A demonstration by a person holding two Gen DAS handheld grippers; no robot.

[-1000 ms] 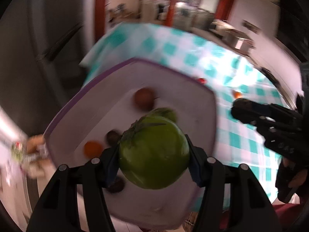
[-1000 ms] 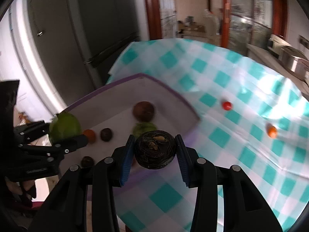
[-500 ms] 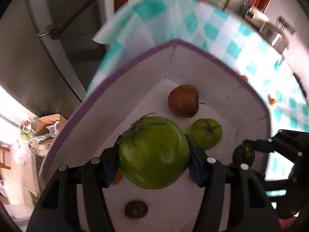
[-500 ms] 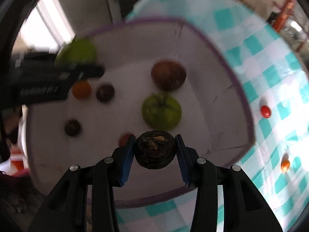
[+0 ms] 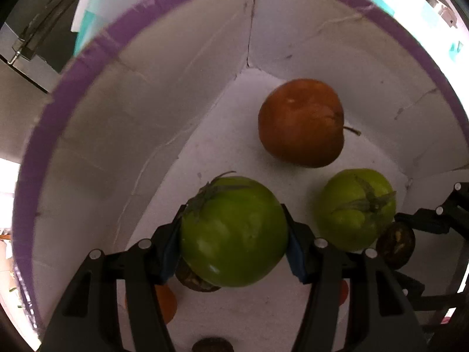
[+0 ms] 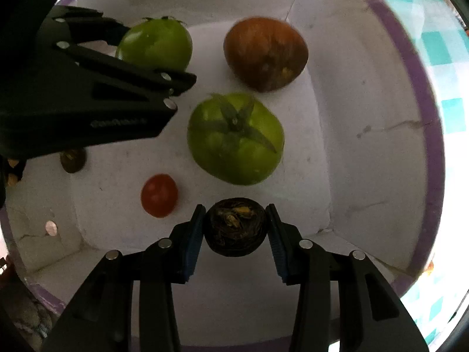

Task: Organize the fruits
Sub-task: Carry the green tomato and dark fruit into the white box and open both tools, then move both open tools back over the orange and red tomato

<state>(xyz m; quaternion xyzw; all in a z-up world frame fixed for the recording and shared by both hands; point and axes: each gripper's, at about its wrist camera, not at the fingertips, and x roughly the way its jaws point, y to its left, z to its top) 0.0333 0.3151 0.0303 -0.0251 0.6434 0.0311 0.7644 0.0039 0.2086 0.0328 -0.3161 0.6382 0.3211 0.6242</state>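
Sat inside the box (image 6: 378, 135): one tomato (image 6: 236, 138) at frame centre of the right wrist view, apple (image 6: 265, 54) above it, small tomato (image 6: 159, 195) at its lower left. Hung at upper left, the left gripper (image 6: 152, 55) around another tomato (image 6: 156, 45). Held low at centre, in the right gripper (image 6: 236, 227): a fruit (image 6: 234, 227).

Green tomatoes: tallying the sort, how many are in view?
2: one green tomato held in the left gripper, another resting mid-box beside the brown fruit.
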